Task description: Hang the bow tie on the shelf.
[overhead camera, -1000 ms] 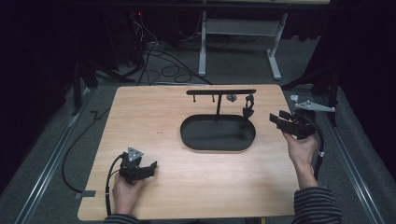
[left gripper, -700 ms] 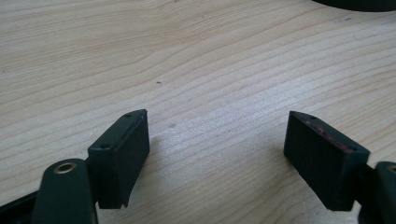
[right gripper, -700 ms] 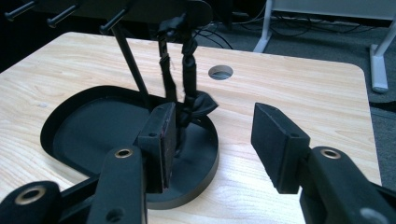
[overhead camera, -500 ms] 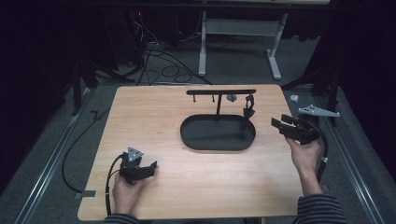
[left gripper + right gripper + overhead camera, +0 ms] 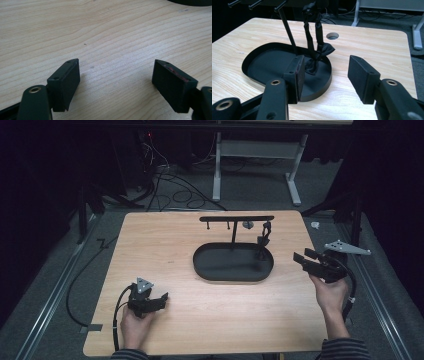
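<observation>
wood table point(image 5: 165, 245) | black tray point(image 5: 220, 270) with stand, bow tie point(image 5: 322, 50) hanging | my left gripper point(image 5: 150, 302) released, right gripper point(image 5: 324, 75) released | approach tie square, slowly

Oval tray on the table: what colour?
Black tray, clearest in the right gripper view.

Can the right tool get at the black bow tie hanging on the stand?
Probably yes: the right tool is open and aimed at the bow tie, with bare table between them.
</observation>
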Tool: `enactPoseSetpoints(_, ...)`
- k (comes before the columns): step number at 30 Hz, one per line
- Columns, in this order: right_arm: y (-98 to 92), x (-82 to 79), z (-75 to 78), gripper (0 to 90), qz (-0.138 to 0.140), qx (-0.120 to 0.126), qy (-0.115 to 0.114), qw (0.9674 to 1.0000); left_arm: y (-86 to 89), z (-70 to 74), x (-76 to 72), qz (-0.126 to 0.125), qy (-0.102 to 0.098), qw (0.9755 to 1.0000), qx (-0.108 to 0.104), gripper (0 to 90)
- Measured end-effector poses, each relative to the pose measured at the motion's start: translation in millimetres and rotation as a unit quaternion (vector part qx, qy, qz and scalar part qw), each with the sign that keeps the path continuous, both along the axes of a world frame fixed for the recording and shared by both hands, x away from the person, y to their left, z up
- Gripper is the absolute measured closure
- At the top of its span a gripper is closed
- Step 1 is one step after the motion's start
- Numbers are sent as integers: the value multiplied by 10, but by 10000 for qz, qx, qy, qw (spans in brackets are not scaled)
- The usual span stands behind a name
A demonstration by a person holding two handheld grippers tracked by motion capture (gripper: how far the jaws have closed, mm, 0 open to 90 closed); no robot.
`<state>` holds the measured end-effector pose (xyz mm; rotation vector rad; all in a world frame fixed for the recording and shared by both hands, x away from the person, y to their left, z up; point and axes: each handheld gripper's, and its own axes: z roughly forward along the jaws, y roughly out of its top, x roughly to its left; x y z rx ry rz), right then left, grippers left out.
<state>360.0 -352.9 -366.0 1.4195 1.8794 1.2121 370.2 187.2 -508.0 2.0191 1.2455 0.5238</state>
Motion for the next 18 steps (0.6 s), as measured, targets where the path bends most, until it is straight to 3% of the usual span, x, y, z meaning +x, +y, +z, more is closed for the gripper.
enactPoseSetpoints(18,0,-208,-118,454,42,55,-188,9998,-1,-1,0,3,-8,10000,-2,228)
